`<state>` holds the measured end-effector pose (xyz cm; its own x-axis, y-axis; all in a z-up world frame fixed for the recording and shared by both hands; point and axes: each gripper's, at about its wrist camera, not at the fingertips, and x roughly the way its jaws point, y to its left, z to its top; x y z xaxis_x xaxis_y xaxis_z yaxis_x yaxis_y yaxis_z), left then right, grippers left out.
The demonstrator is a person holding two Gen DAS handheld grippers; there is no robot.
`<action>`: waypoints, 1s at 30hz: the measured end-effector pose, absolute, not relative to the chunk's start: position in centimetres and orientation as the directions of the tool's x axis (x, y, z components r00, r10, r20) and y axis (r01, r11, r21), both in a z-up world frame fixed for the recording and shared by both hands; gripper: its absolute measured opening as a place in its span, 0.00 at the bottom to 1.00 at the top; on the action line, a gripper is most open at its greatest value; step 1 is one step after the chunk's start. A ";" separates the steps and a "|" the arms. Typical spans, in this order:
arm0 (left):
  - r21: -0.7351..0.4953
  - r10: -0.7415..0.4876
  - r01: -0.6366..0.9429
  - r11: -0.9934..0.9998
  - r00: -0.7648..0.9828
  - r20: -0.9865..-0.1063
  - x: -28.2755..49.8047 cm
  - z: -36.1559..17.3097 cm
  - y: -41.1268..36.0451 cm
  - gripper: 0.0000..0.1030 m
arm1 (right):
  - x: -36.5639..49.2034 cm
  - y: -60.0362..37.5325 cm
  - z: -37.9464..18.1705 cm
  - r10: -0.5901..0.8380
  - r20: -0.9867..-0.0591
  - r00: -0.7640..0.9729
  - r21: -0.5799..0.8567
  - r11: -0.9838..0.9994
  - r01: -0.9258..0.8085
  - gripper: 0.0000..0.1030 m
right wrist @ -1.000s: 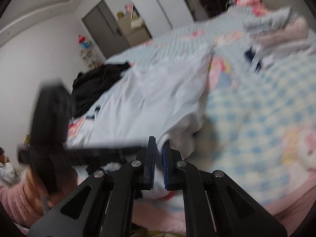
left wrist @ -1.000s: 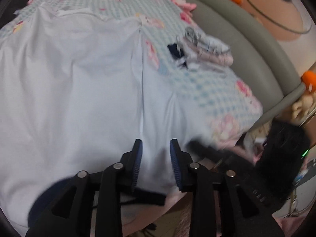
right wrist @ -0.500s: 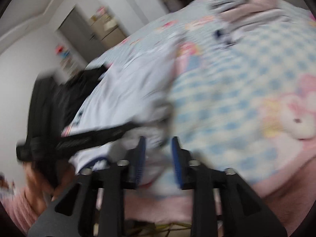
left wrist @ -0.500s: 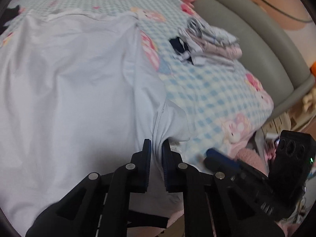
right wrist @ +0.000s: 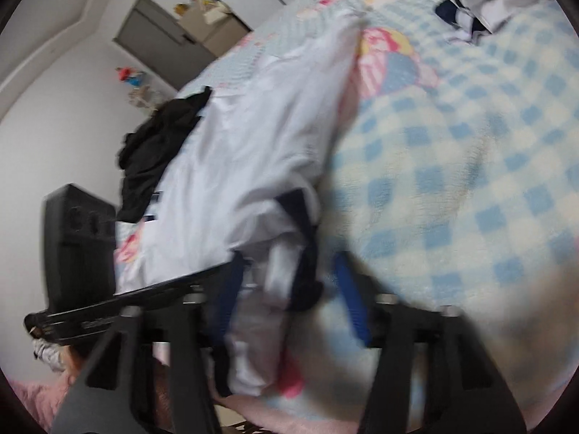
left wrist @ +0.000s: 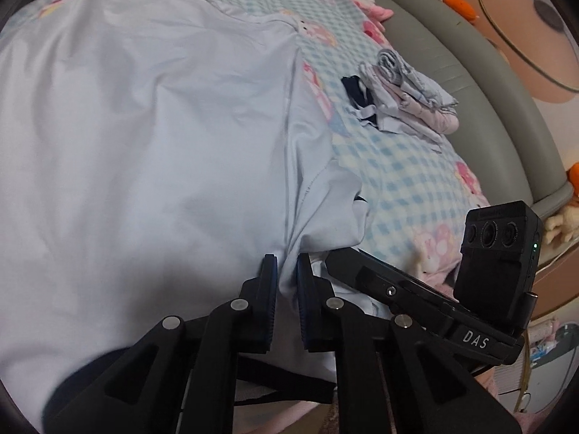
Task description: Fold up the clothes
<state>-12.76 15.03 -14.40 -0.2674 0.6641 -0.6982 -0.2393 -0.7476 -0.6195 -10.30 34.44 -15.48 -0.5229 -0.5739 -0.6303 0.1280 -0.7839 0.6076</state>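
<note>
The white shirt (left wrist: 152,137) lies spread on the checked blanket (left wrist: 401,181); the left gripper (left wrist: 286,271) is clamped on a fold at its near edge, while the right gripper's (right wrist: 286,278) jaws are closing around the shirt's dark-trimmed corner, pads not yet touching

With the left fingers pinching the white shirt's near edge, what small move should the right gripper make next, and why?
Probably finish closing the right gripper on the white shirt hem: fabric sits between its closing fingers, while the left gripper already pinches the edge.

Left claw (left wrist: 286,269) pinched shut on cloth; right claw (right wrist: 287,278) closing, cloth between jaws.
</note>
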 end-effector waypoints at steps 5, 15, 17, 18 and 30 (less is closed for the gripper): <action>-0.600 0.675 -0.318 -0.734 -0.252 -0.693 -12.5 -12.9 17.1 0.12 | -8.5 36.6 -13.8 -0.515 -0.576 -0.635 0.596 -0.796 0.105 0.10; -0.527 0.679 -0.449 -0.722 -0.311 -0.665 -11.9 -8.9 17.9 0.47 | -8.4 38.4 -15.3 -0.560 -0.608 -0.563 0.661 -0.750 0.034 0.20; -0.466 0.622 -0.444 -0.765 -0.326 -0.711 -12.0 -9.8 18.8 0.47 | -8.8 37.3 -15.9 -0.584 -0.631 -0.512 0.656 -0.753 0.050 0.39; -0.431 0.589 -0.439 -0.788 -0.337 -0.735 -12.1 -10.2 19.2 0.39 | -9.0 36.6 -16.0 -0.583 -0.643 -0.497 0.644 -0.763 0.062 0.43; -0.536 0.648 -0.382 -0.753 -0.289 -0.705 -12.1 -12.0 17.3 0.35 | -10.0 35.3 -15.7 -0.546 -0.628 -0.554 0.601 -0.793 0.100 0.05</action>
